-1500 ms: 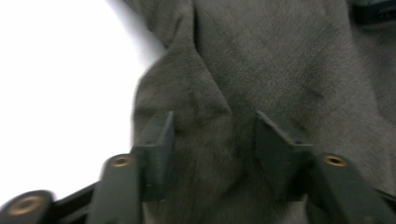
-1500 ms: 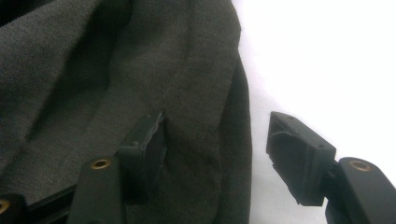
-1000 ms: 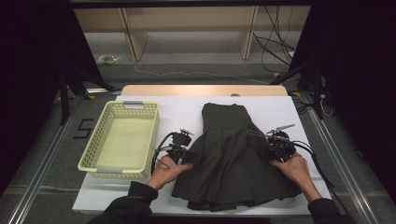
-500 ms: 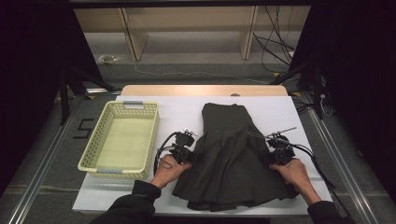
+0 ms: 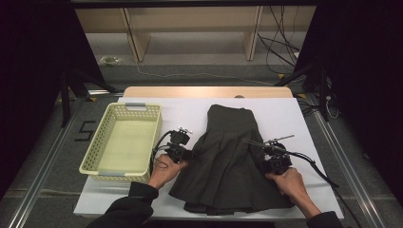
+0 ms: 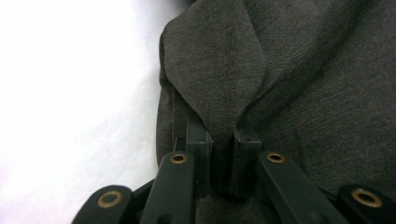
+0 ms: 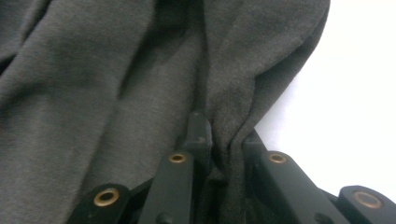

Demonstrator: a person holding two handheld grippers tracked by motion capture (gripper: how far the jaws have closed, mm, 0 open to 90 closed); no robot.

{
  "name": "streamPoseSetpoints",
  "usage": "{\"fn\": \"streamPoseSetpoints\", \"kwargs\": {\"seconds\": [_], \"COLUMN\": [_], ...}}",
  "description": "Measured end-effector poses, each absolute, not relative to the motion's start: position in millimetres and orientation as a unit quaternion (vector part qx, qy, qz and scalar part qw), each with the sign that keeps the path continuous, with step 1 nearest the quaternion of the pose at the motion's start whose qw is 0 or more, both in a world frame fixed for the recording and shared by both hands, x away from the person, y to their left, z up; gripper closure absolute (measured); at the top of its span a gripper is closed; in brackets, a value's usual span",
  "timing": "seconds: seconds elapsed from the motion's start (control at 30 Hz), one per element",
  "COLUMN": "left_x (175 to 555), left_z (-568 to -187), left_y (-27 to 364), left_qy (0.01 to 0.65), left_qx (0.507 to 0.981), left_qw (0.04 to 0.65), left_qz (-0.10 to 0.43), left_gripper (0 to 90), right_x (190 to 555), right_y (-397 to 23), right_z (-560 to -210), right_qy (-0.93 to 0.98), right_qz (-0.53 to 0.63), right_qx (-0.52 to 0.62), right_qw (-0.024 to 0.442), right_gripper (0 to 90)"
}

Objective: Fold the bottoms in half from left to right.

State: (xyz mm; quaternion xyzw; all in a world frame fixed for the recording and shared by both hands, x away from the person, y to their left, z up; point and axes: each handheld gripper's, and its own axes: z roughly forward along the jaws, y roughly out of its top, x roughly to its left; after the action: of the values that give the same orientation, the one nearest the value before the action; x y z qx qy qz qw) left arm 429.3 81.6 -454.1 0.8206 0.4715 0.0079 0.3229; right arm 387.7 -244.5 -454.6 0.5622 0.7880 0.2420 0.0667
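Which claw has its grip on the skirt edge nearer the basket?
The left claw. It pinches the dark skirt on the side facing the yellow basket; the right claw grips the opposite edge, away from the basket.

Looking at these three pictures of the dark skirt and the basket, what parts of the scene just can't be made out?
- Dark grey pleated fabric skirt: its underside and the white table sheet beneath are hidden, high view.
- Left gripper and right gripper: pinched cloth covers the jaw tips, so the layers caught cannot be counted.
- Pale yellow perforated plastic basket: near inner wall hidden by its rim, high view.
- Dark surroundings: too dim.
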Motion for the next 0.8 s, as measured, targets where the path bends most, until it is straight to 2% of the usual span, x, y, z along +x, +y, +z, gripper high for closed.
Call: {"fn": "streamPoseSetpoints", "kwargs": {"seconds": [0.4,0.53,0.6,0.67,0.73,0.8], "left_x": [417,415,415,415,416,418], "left_z": [-448,-450,-450,-448,-444,-437], "left_y": [100,101,100,101,105,110], "left_qy": [0.472,0.481,0.482,0.487,0.496,0.502], "left_qx": [0.822,0.817,0.818,0.813,0.805,0.799], "left_qw": [0.318,0.317,0.314,0.319,0.325,0.330], "left_qz": [0.012,0.013,0.017,0.020,0.022,0.027], "left_gripper": [80.3,78.6,73.4,64.4,50.0,42.0], "right_x": [379,376,376,378,379,381], "right_y": [-236,-229,-228,-231,-235,-240], "right_z": [-457,-456,-456,-456,-452,-447], "right_qy": [0.780,0.794,0.800,0.800,0.798,0.797], "right_qz": [0.266,0.258,0.253,0.255,0.263,0.275], "right_qx": [0.565,0.547,0.540,0.539,0.536,0.531], "right_qw": [0.041,0.065,0.070,0.073,0.079,0.081], "right_gripper": [81.1,79.2,74.7,66.3,53.2,43.1]}}
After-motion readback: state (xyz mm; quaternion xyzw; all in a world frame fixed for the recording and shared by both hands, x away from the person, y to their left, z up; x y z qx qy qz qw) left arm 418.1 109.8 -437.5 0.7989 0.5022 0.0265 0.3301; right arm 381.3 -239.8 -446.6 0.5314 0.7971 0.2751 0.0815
